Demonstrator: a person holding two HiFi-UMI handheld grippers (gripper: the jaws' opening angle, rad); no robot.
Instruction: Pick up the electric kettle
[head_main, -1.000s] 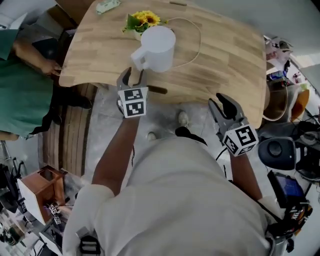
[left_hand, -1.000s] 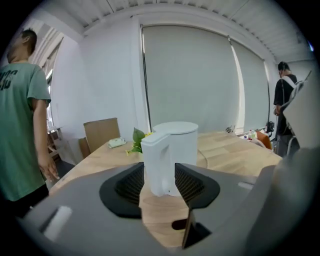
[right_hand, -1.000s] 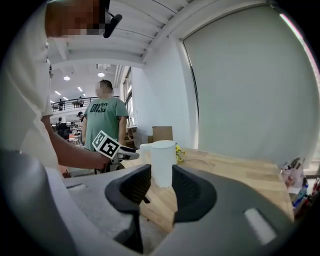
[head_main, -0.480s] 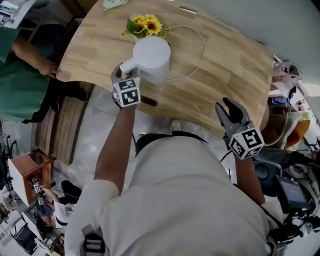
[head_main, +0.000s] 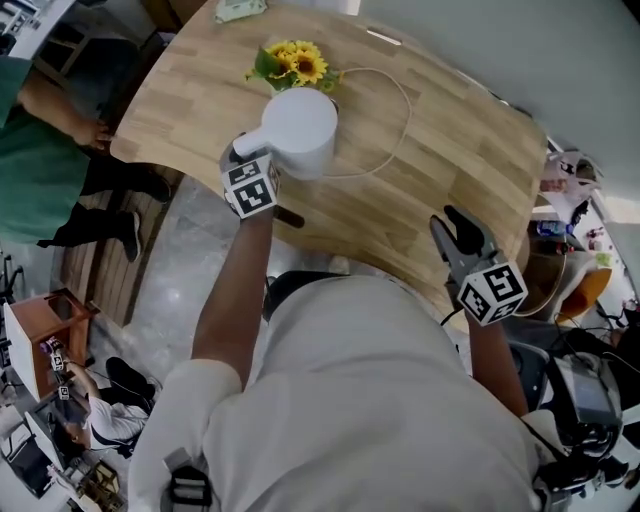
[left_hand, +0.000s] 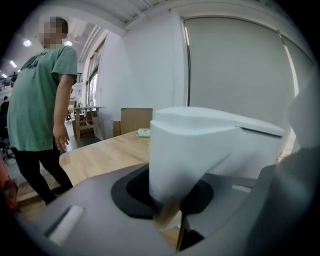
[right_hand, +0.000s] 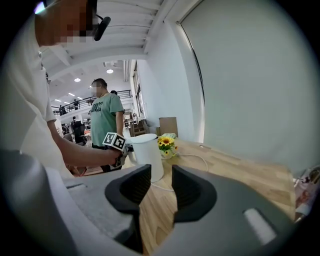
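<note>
A white electric kettle (head_main: 303, 128) stands on the wooden table (head_main: 470, 160), its handle (head_main: 250, 143) turned toward the near edge. My left gripper (head_main: 245, 152) is at that handle, its jaws closing. In the left gripper view the handle (left_hand: 170, 165) fills the gap between the dark pads (left_hand: 135, 192), and the kettle's body (left_hand: 235, 145) looms just behind. My right gripper (head_main: 458, 228) hangs over the table's near right edge, well away from the kettle. Its pads (right_hand: 187, 187) stand apart with nothing between them, and the kettle (right_hand: 146, 156) shows far ahead.
A small pot of sunflowers (head_main: 293, 63) stands just behind the kettle, and a white cord (head_main: 403, 105) loops to the kettle's right. A person in a green shirt (head_main: 35, 170) stands at the table's left end. Clutter and cables crowd the floor at right.
My left gripper has moved in on the kettle's handle and its jaws have closed round it. The right gripper has drifted slightly along the table's edge.
</note>
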